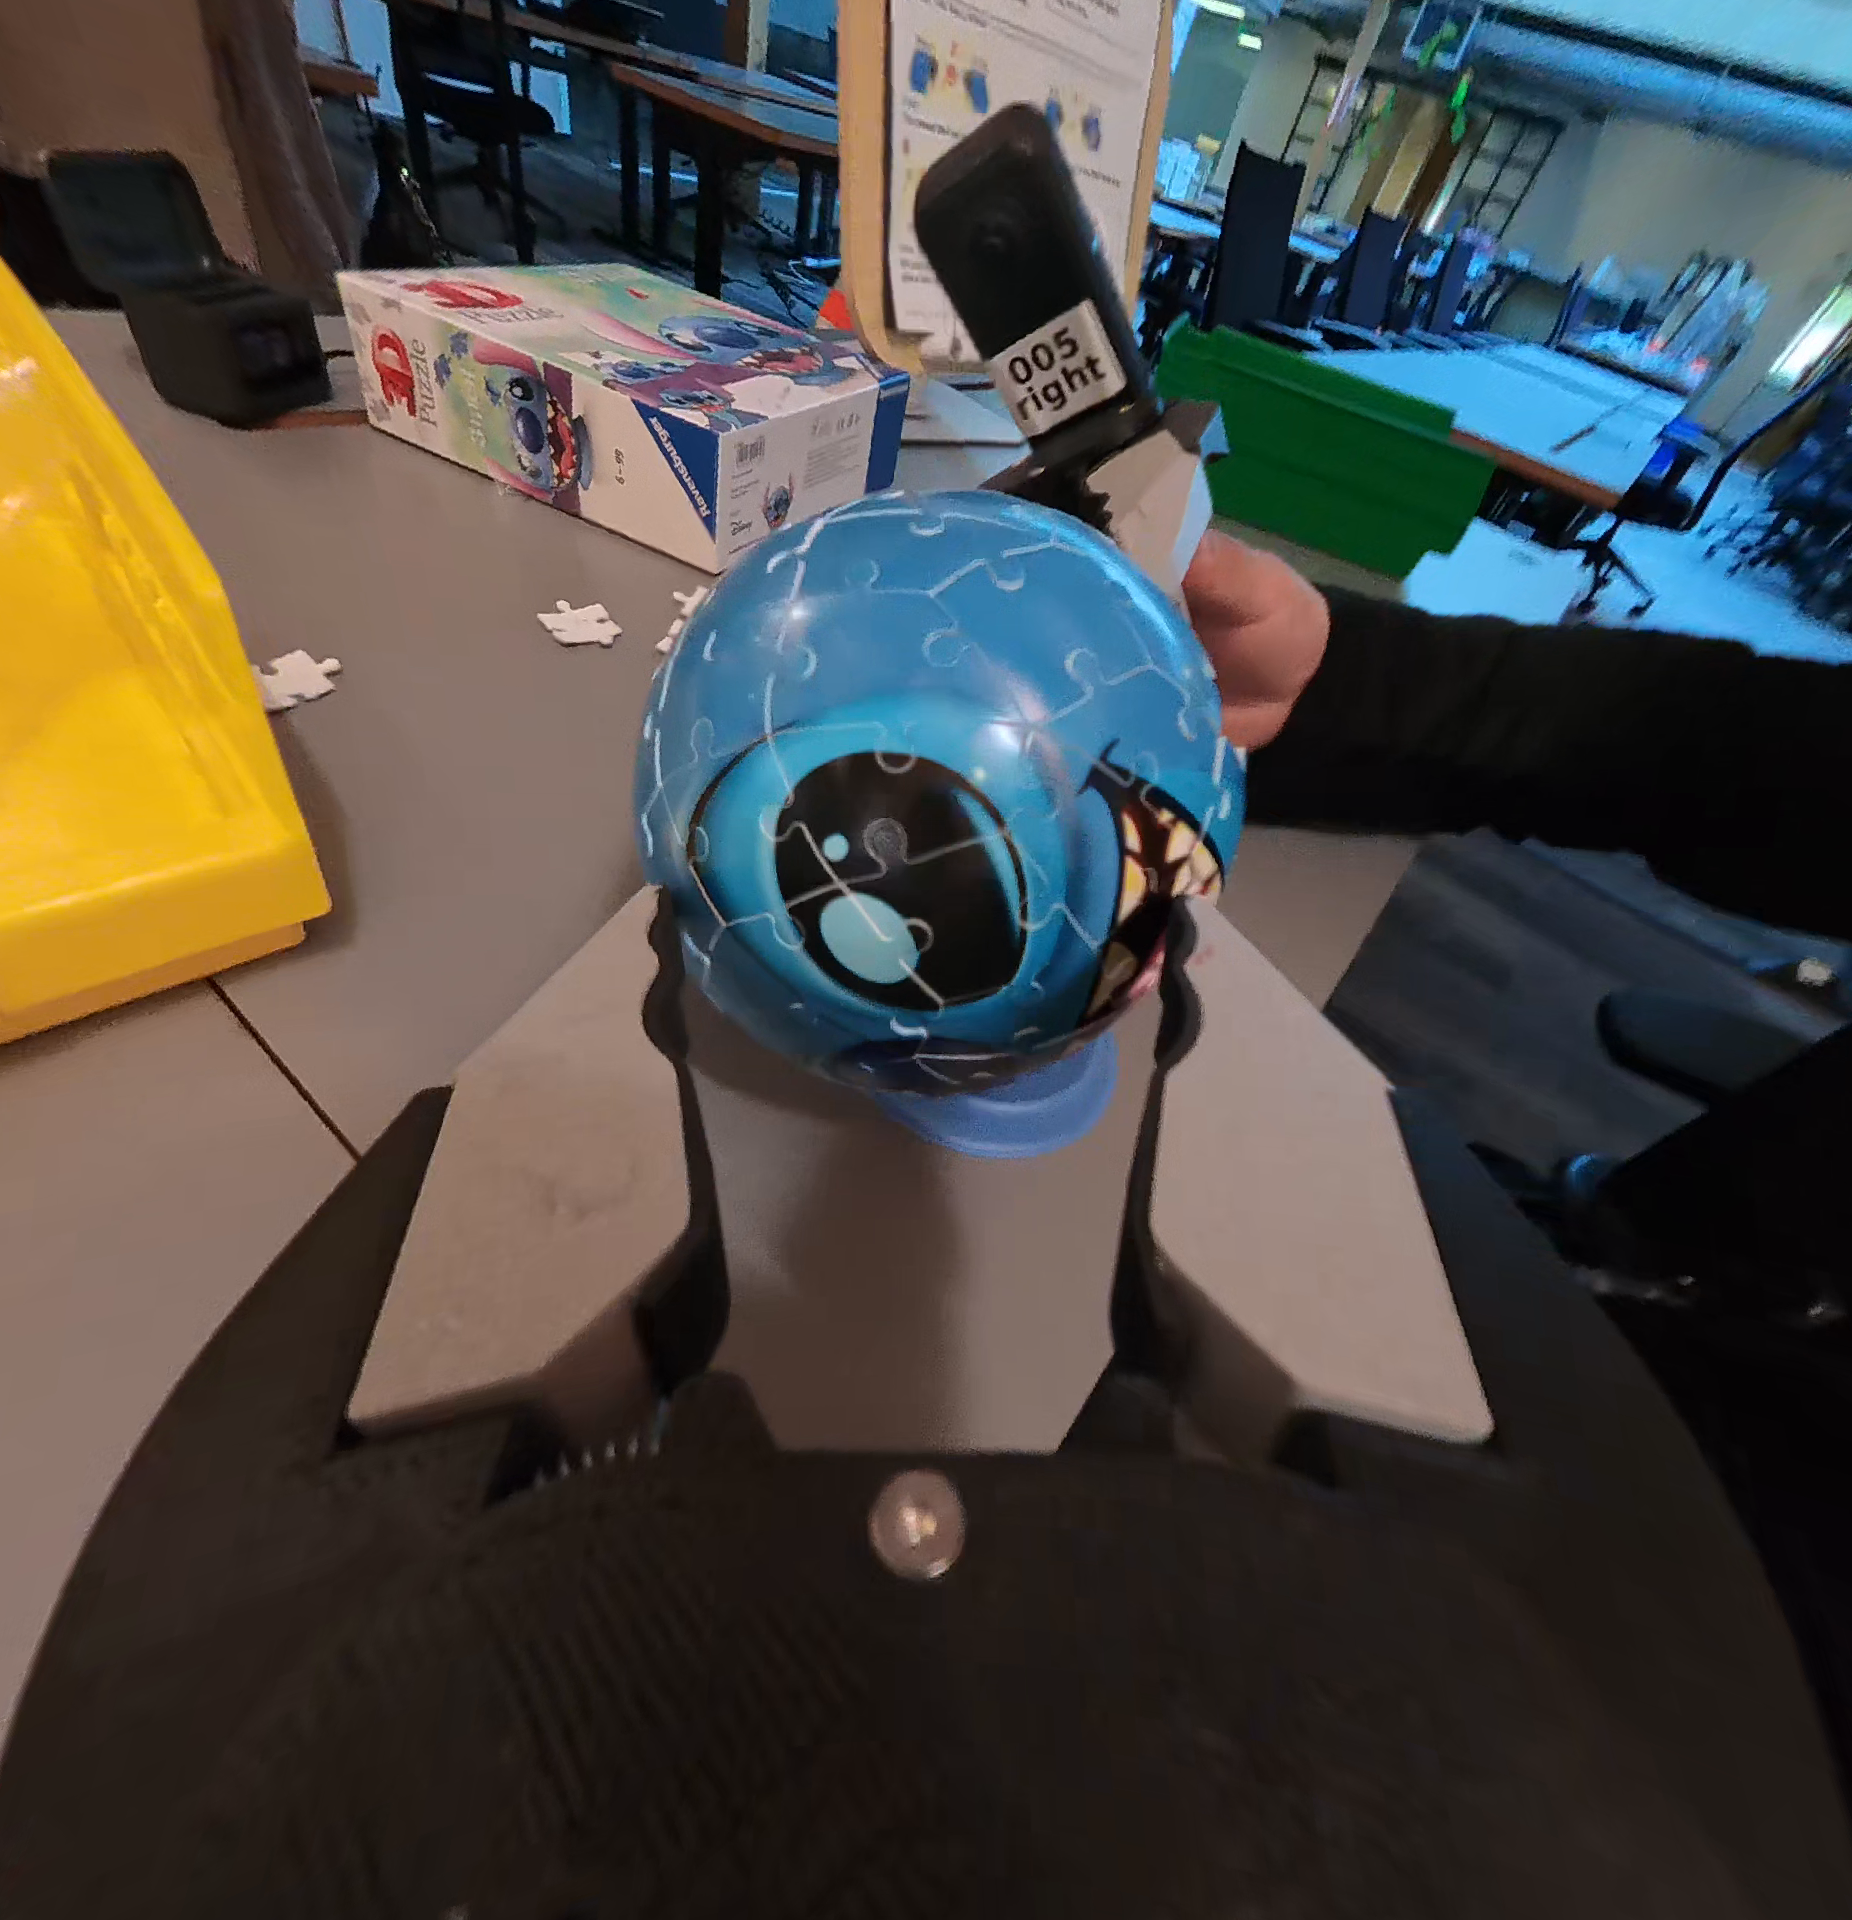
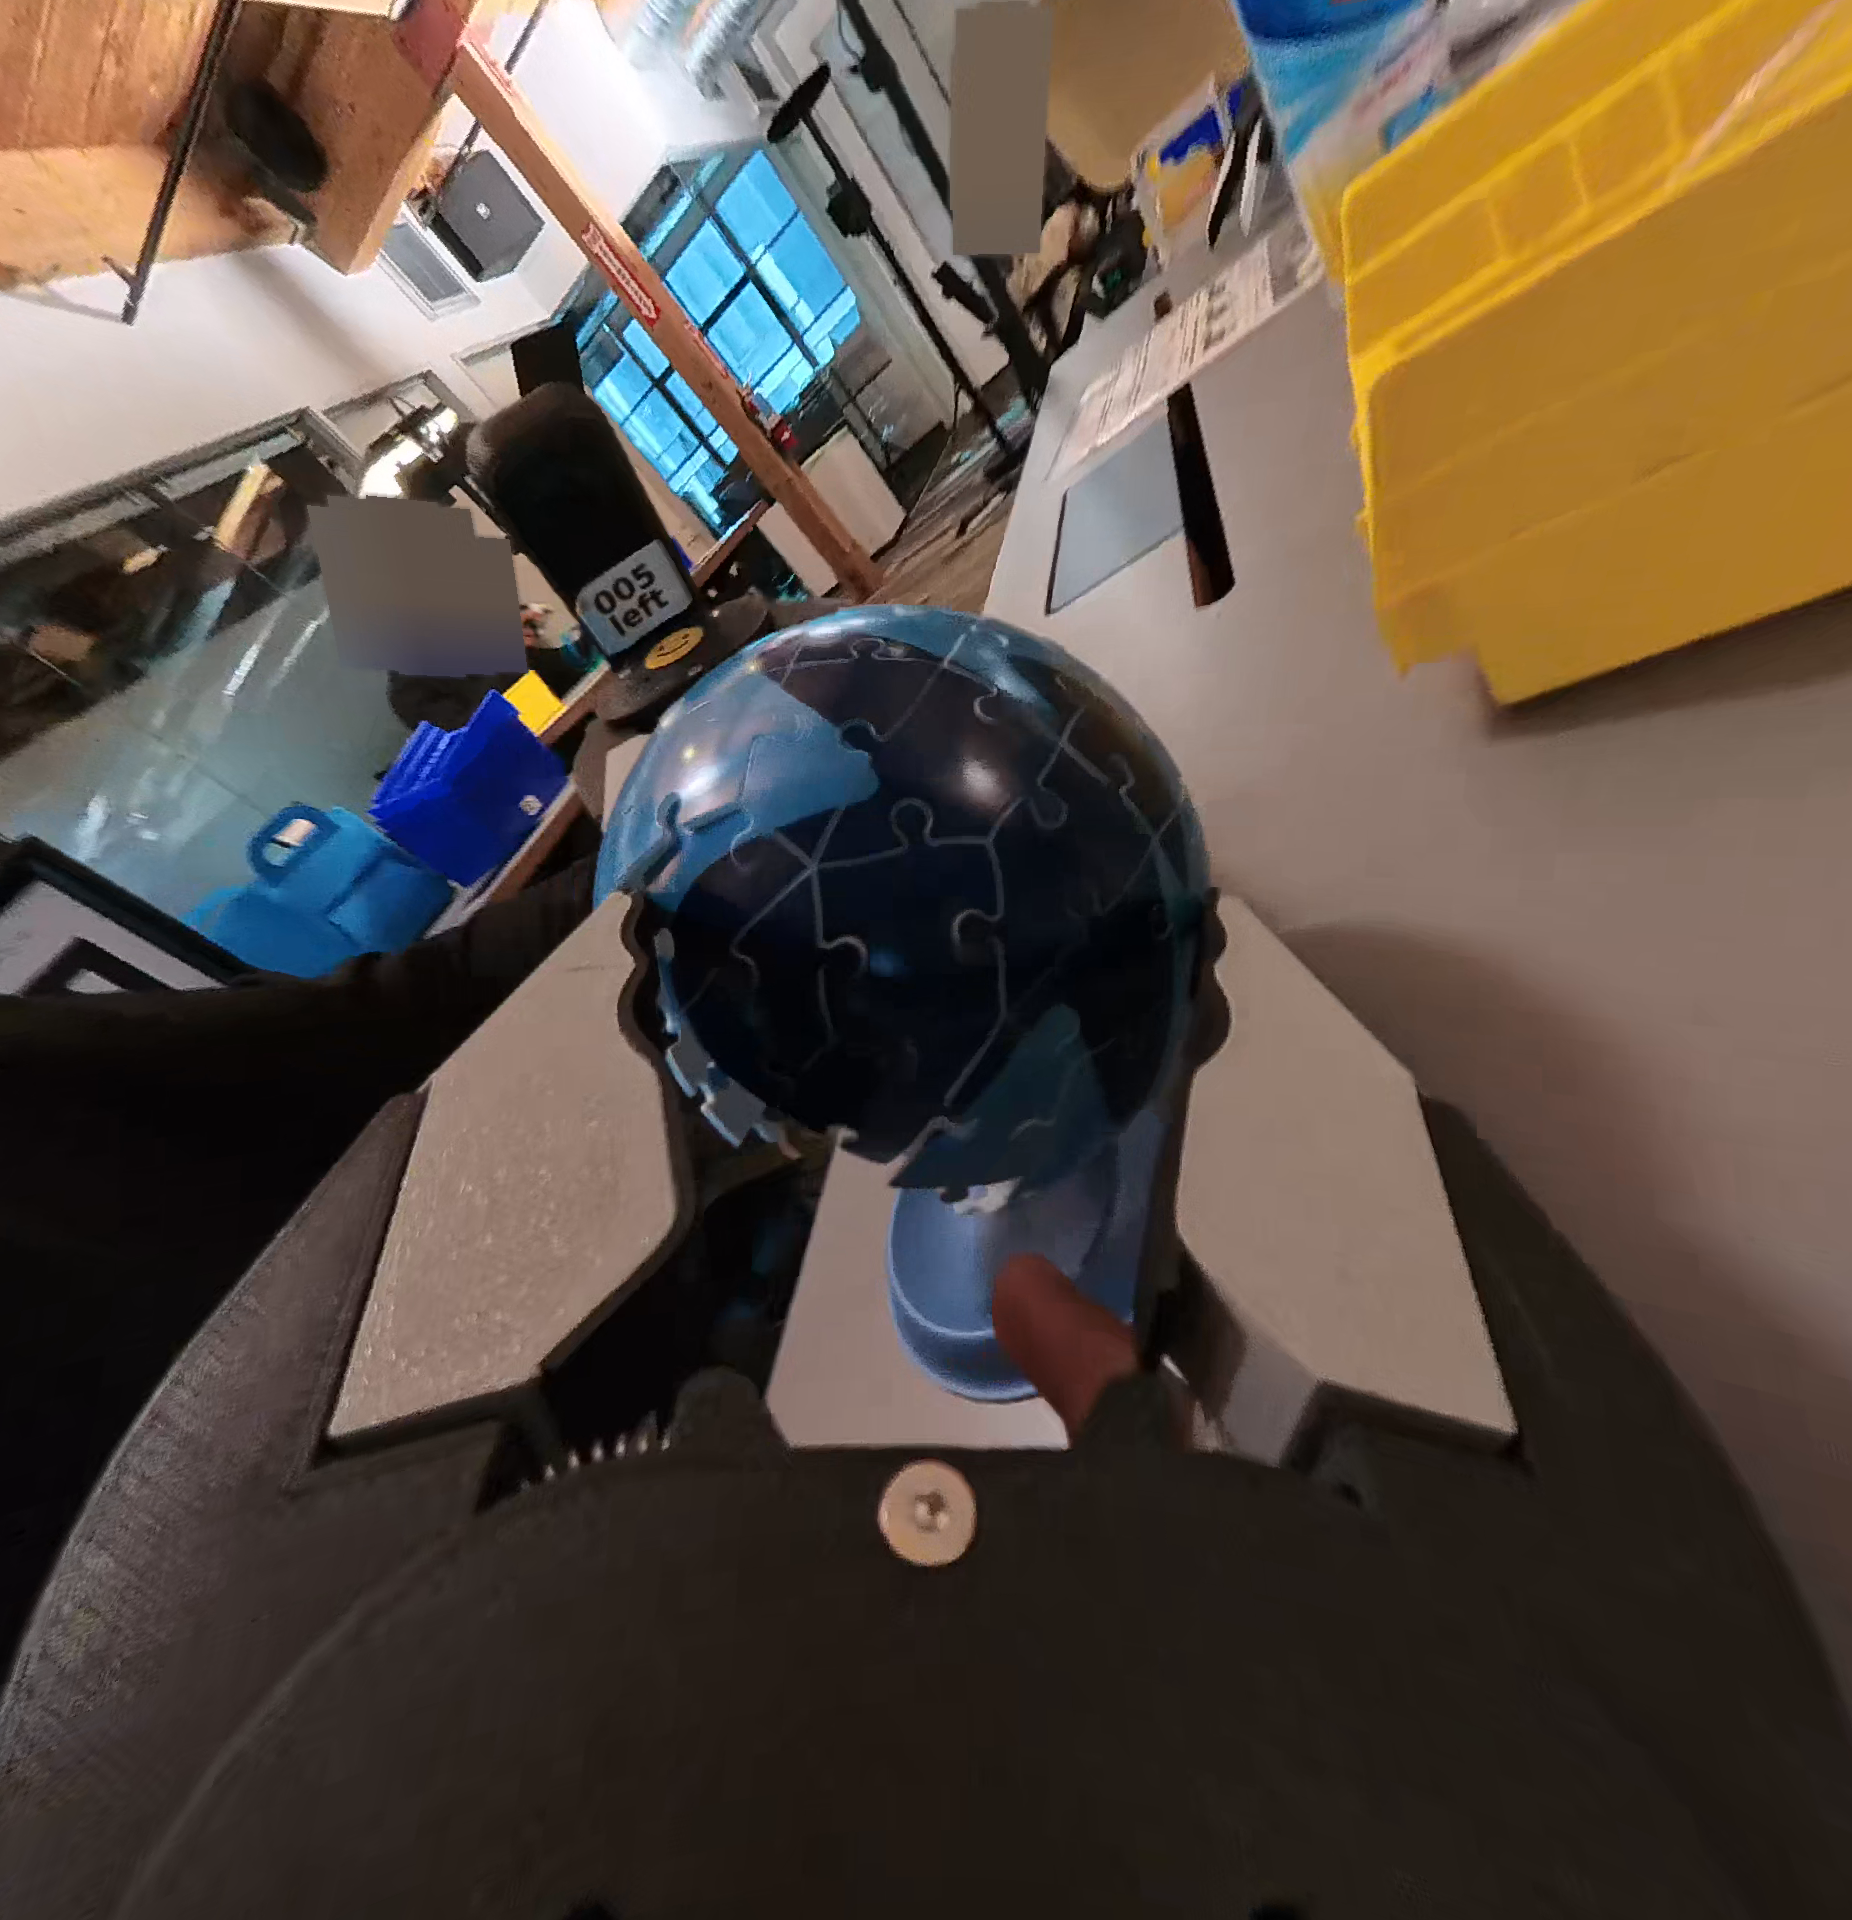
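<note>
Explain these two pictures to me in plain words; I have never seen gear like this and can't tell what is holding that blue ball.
No robot here: a person holds a handheld two-finger gripper in each hand, each with a camera looking along its fingers. One picture comes from the left gripper, the other from the right gripper. Both clamp the same thing from opposite sides: a blue puzzle ball built of interlocking pieces, painted with a big eye and teeth, with a blue stand at its bottom. The person's hand shows behind the ball. On the grey table lie the puzzle box, loose white pieces, a yellow bin and a black case.
</note>
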### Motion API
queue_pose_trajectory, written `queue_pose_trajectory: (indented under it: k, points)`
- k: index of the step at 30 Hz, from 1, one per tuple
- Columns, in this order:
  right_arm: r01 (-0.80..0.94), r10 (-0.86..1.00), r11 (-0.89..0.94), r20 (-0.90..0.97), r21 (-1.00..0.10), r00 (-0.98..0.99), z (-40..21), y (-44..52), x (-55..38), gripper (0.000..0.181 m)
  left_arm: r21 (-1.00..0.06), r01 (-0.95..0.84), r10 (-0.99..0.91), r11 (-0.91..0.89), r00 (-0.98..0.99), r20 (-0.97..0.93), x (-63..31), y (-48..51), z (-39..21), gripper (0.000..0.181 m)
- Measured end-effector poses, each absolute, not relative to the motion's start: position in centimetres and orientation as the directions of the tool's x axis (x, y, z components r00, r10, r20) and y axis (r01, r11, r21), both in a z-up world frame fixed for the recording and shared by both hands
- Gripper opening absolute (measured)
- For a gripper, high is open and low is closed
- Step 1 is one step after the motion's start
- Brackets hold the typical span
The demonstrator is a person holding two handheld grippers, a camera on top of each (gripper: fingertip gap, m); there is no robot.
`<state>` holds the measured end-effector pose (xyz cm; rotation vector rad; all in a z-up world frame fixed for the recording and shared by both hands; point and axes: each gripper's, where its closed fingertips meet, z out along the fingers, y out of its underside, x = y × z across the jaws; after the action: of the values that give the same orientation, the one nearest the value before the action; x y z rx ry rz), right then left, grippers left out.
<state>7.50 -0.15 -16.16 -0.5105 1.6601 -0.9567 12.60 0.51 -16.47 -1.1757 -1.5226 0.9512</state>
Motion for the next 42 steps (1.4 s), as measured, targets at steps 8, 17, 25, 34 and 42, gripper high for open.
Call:
queue_pose_trajectory:
  k: [8, 17, 25, 34, 42]
  points:
    - [0.089, -0.844, 0.394, -0.398, -0.915, -0.359, -16.5, 1.3, 7.1, 0.101, -0.959, 0.285, 0.999, 0.012, -0.054, -0.004, 12.2, 1.6, -17.8, 0.091]
    - [0.053, -0.878, 0.336, -0.333, -0.940, -0.345, -16.8, 2.6, 6.4, 0.100, -0.915, 0.296, 0.953, -0.275, -0.040, -0.299, 12.5, 3.3, -17.2, 0.079]
    - [0.056, -0.837, 0.461, -0.456, -0.885, -0.302, -16.7, 2.8, 5.2, 0.110, -0.860, 0.379, 0.939, 0.342, -0.111, 0.324, 13.8, 3.2, -18.8, 0.082]
    - [-0.053, -0.698, 0.702, -0.671, -0.711, -0.250, -16.3, 2.2, 4.4, 0.107, -0.652, 0.169, 0.673, 0.739, -0.148, 0.724, 14.0, 4.9, -18.4, 0.087]
    - [-0.368, -0.628, 0.775, -0.692, -0.514, -0.356, -17.4, 2.5, 6.5, 0.104, -0.625, 0.123, 0.636, 0.771, -0.212, 0.742, 12.5, 6.0, -20.1, 0.097]
